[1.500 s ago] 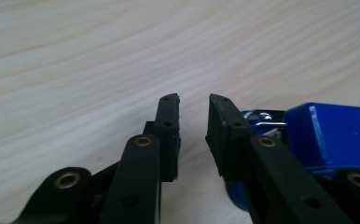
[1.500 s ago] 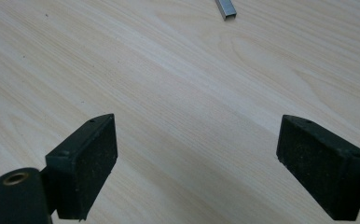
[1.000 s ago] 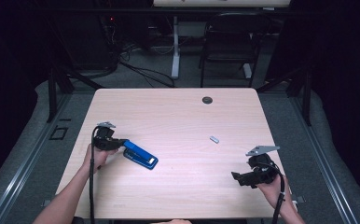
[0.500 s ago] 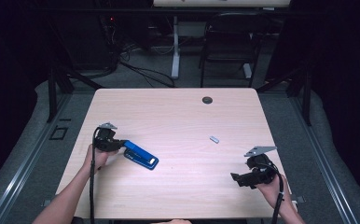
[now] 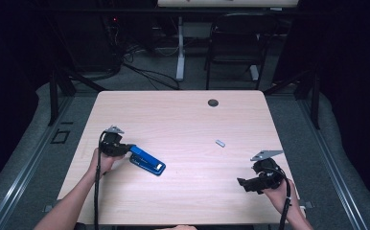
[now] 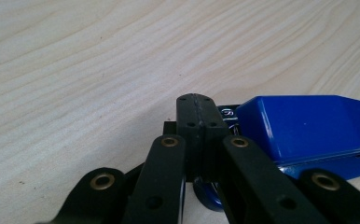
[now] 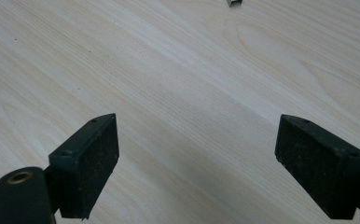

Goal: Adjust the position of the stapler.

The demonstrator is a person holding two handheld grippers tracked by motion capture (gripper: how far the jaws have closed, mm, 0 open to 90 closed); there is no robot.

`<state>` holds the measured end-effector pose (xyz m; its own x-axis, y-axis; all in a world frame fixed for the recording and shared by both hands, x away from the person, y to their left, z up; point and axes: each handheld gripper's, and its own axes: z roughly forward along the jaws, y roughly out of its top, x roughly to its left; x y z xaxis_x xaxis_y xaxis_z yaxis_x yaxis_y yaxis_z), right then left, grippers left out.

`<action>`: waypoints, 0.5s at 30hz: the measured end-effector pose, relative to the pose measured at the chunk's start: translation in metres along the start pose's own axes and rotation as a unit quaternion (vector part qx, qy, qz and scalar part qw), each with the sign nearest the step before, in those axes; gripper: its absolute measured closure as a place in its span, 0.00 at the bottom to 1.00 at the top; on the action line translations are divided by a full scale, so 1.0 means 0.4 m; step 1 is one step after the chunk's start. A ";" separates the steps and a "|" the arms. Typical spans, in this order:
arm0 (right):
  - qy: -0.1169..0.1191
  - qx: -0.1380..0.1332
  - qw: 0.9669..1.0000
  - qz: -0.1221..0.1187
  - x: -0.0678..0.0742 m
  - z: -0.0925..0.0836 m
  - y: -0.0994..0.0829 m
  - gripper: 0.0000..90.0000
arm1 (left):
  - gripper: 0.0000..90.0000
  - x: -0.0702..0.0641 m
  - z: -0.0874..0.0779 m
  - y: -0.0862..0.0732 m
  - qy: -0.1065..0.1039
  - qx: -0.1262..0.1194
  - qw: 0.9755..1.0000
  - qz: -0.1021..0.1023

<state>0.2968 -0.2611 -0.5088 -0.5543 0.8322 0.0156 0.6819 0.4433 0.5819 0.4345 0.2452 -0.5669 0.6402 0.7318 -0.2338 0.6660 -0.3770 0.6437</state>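
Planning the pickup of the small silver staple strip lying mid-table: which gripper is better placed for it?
Probably the right gripper: its jaws stand open and empty, facing the small silver staple strip. The left gripper is shut, at the blue stapler, farther away.

Both grippers are all black: left gripper (image 5: 125, 149) has brass rivets on its linkage arms, right gripper (image 5: 243, 184) has chunky square pads. Grey triangular plates on top, black cables trailing.
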 end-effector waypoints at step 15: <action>-0.002 0.008 1.000 -0.005 0.002 0.005 0.000 0.15 | 1.00 -0.043 0.026 0.017 -0.034 -0.003 0.999 0.006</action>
<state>0.2973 -0.2598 -0.5106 -0.5584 0.8295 0.0065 0.6840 0.4560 0.5694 0.4320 0.2240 -0.5662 0.6725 0.6867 -0.2760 0.6562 -0.3810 0.6513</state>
